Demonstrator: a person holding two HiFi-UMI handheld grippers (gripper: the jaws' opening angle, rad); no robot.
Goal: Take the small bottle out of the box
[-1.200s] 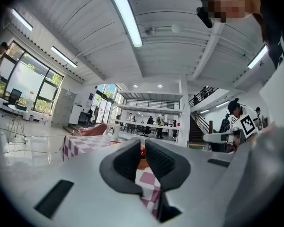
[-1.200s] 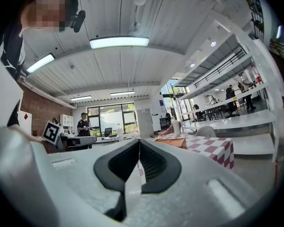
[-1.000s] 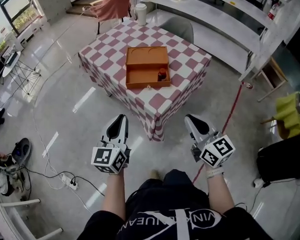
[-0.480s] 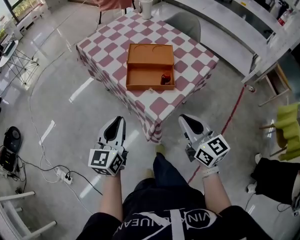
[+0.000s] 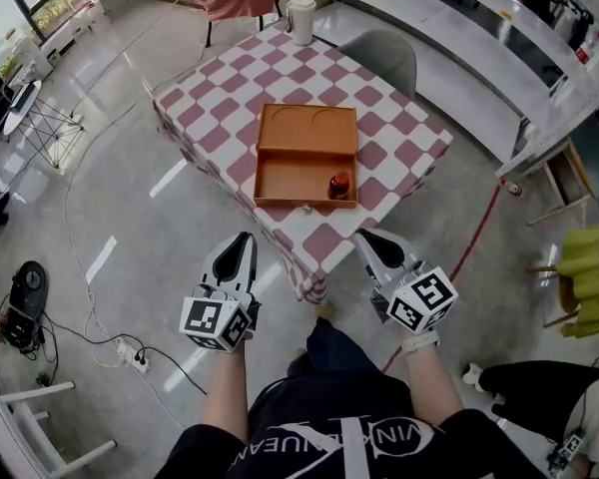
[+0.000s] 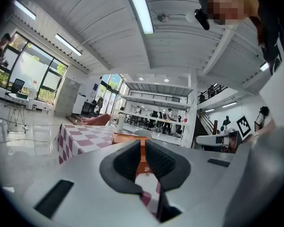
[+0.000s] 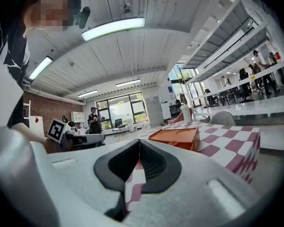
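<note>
An open orange box (image 5: 306,155) lies on a table with a pink-and-white checked cloth (image 5: 210,118). The small dark bottle (image 5: 338,184) with a red cap stands upright in the box's near right corner. My left gripper (image 5: 244,238) and right gripper (image 5: 365,236) hang side by side short of the table's near corner, both shut and empty. In the left gripper view, the box (image 6: 128,137) shows just above the left gripper (image 6: 143,143). The right gripper view has the box (image 7: 177,137) on the table to the right of the right gripper (image 7: 139,143).
A white cup (image 5: 300,18) stands at the table's far corner. A grey chair (image 5: 379,53) sits behind the table and a long white counter (image 5: 459,28) beyond it. Cables and a power strip (image 5: 130,352) lie on the floor at left. A red line (image 5: 479,228) crosses the floor at right.
The table and box have come nearer and sit lower in the head view. Both grippers keep their place in front of the body, still shut.
</note>
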